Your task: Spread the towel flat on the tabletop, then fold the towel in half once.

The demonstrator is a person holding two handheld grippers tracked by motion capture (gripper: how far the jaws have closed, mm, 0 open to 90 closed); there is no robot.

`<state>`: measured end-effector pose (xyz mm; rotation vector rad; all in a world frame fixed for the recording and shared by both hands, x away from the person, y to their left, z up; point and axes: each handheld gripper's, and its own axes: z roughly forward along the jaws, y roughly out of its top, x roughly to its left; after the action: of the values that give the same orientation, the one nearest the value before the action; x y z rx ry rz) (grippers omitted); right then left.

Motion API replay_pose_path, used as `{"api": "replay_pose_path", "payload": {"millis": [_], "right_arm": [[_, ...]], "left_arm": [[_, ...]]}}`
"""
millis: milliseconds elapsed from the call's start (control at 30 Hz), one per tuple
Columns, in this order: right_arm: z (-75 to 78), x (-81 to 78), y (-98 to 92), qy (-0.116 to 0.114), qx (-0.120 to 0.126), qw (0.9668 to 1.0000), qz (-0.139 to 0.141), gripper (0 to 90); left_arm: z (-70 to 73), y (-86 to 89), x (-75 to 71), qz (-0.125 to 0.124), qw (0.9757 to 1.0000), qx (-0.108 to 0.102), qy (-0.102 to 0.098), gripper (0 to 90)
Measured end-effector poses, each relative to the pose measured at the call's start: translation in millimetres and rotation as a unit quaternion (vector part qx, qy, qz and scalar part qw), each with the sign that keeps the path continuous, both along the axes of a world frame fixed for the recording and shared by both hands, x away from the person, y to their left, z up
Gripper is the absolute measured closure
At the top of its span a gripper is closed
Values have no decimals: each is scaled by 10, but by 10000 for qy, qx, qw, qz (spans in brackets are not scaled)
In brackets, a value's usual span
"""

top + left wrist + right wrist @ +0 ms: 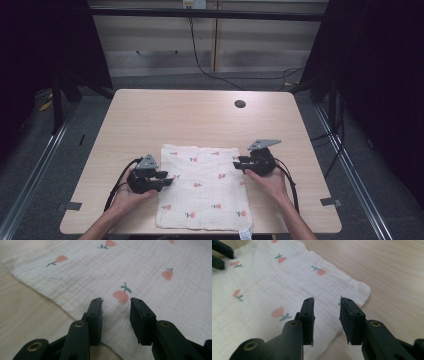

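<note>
A white cloth (202, 187) printed with small pink tulips lies flat on the near half of the wooden table (200, 115). My left gripper (170, 178) is at the cloth's left edge, held low and pointing right. In the left gripper view its jaws (116, 301) stand open over the cloth (140, 265) with nothing between them. My right gripper (236, 164) is at the cloth's right edge near the far right corner, pointing left. Its jaws (327, 300) are open above the cloth (262, 290), gripping nothing. The left gripper's fingertips (220, 253) show across the cloth in the right gripper view.
A dark round cable hole (240, 104) sits in the far right part of the tabletop. A small label (244, 233) hangs from the cloth's near edge. Black curtains flank the table, and a cable (200, 60) runs on the floor behind it.
</note>
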<state>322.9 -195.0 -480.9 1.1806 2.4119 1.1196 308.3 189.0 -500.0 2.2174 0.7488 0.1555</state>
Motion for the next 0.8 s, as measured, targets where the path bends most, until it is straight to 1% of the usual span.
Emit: {"api": "replay_pose_path", "payload": {"millis": [33, 100, 167, 200, 233, 267, 300, 367, 433, 500, 567, 633, 700, 800], "right_arm": [[-8, 50, 25, 6, -98, 9999, -34, 639], [-50, 159, 50, 25, -126, 9999, -29, 628], [-87, 258, 54, 18, -238, 9997, -83, 610], [-104, 303, 47, 33, -224, 9997, -120, 605], [-121, 343, 41, 33, -259, 9995, -183, 597], [-139, 383, 41, 73, -281, 9994, -187, 596], [-145, 410, 43, 19, -339, 9992, -209, 594], [-147, 451, 44, -9, -193, 9995, -269, 593], [-157, 489, 54, -16, -237, 9993, -302, 593], [-201, 521, 59, 13, -211, 9993, -319, 591], [-228, 535, 66, 25, -308, 9991, -293, 583], [-234, 547, 55, 10, -279, 9992, -289, 591], [-231, 544, 47, 10, -308, 9991, -282, 631], [-235, 536, 52, 0, -270, 9994, -194, 718]], "left_arm": [[-1, 5, 3, -23, 10000, 4, -3, 623], [-4, 9, 4, -36, 10000, -14, -11, 623], [-7, 9, -3, -24, 10000, -10, -47, 623], [-10, 11, -10, -1, 10000, -16, -58, 623], [-15, 12, -19, 7, 10000, -23, -78, 625], [-20, 10, -26, 11, 9999, -36, -117, 625], [-20, 10, -27, 2, 9999, -30, -123, 624], [-20, 20, -18, -15, 10000, -47, -86, 623], [-24, 25, -11, -32, 9999, -98, -69, 624], [-22, 24, -13, -47, 9999, -73, -82, 624], [-16, 26, -12, -93, 9999, 13, -119, 624], [-17, 20, -15, -74, 9999, 0, -125, 623], [-18, 13, -20, -71, 9999, -14, -138, 623], [-17, 21, -15, -75, 9999, -4, -118, 622]]}}
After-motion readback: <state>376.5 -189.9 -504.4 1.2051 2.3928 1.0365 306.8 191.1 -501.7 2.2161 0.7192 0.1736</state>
